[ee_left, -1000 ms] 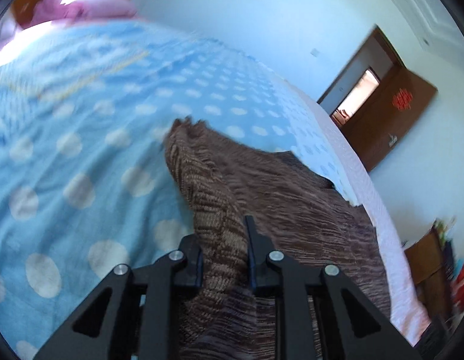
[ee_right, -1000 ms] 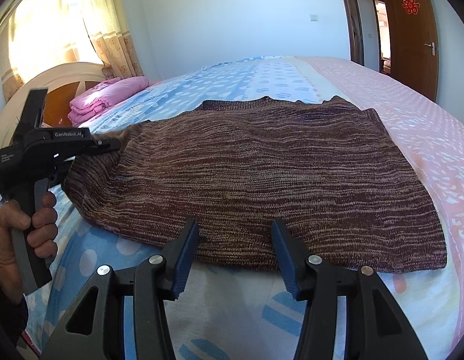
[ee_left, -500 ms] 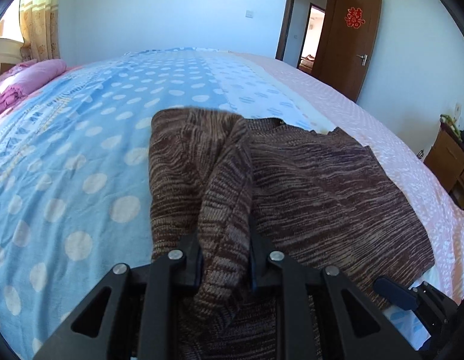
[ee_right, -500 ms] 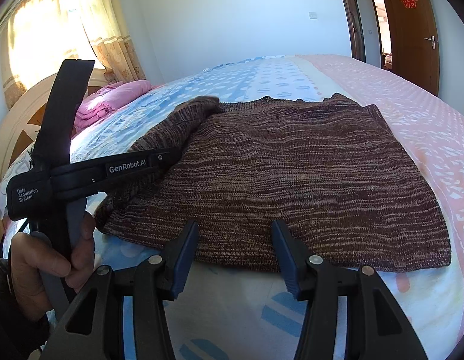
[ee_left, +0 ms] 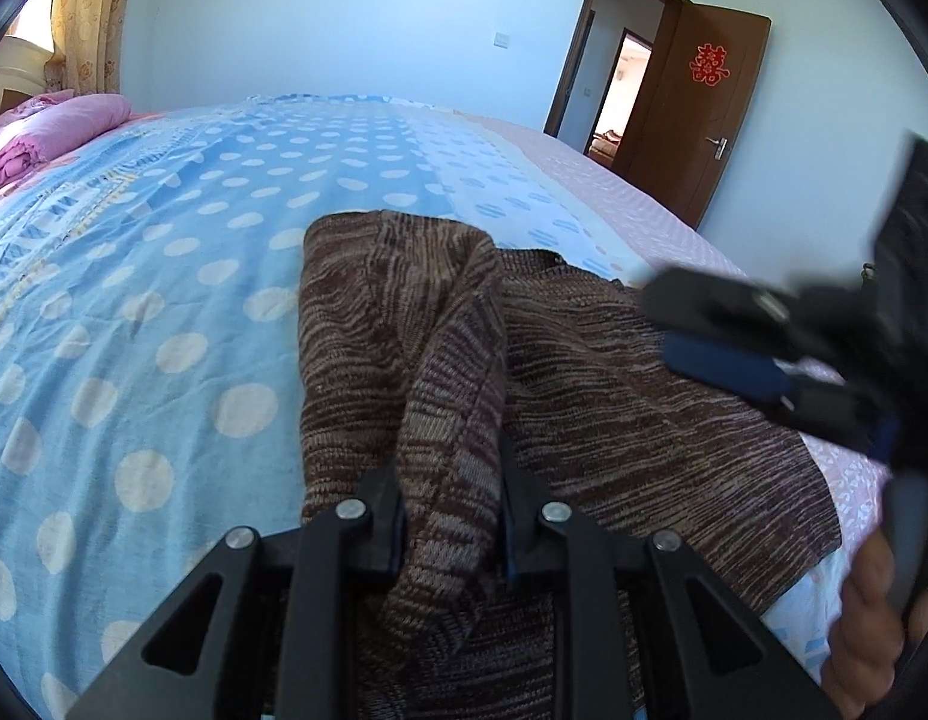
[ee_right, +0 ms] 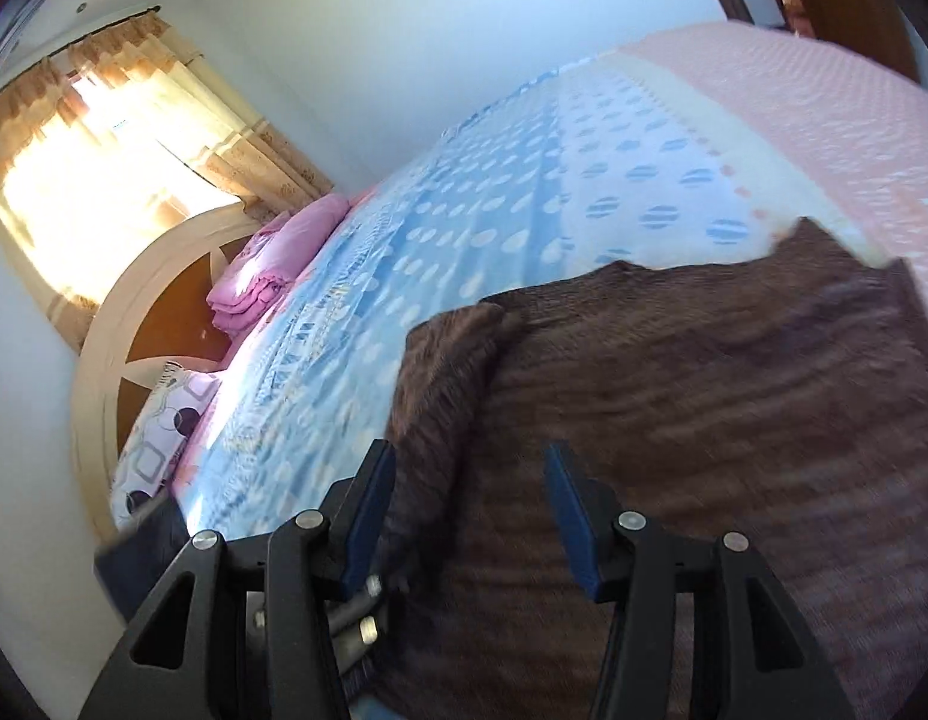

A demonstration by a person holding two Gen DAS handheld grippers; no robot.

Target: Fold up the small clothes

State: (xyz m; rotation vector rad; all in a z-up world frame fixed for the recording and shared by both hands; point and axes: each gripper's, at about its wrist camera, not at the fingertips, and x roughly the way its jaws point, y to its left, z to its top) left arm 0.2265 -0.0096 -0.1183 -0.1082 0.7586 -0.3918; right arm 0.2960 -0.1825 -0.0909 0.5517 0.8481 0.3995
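A brown knitted sweater (ee_left: 631, 372) lies flat on the bed, its left sleeve folded in over its body. My left gripper (ee_left: 449, 480) is shut on the cuff end of that sleeve (ee_left: 446, 468) and holds it just above the sweater. My right gripper (ee_right: 469, 480) is open and empty, tilted, low over the sweater (ee_right: 733, 420) near the folded sleeve. The right gripper also shows in the left wrist view (ee_left: 733, 348), blurred, above the sweater's right part.
The bed has a blue polka-dot sheet (ee_left: 164, 276) and a pink cover (ee_right: 823, 120) on the right side. Folded pink bedding (ee_right: 272, 264) and a patterned pillow (ee_right: 158, 438) lie by the headboard. A brown door (ee_left: 703, 114) stands open behind.
My left gripper has carried the sleeve from out at the left in over the sweater's body. My right gripper has moved from the hem, tilting, to over the sweater near the left gripper.
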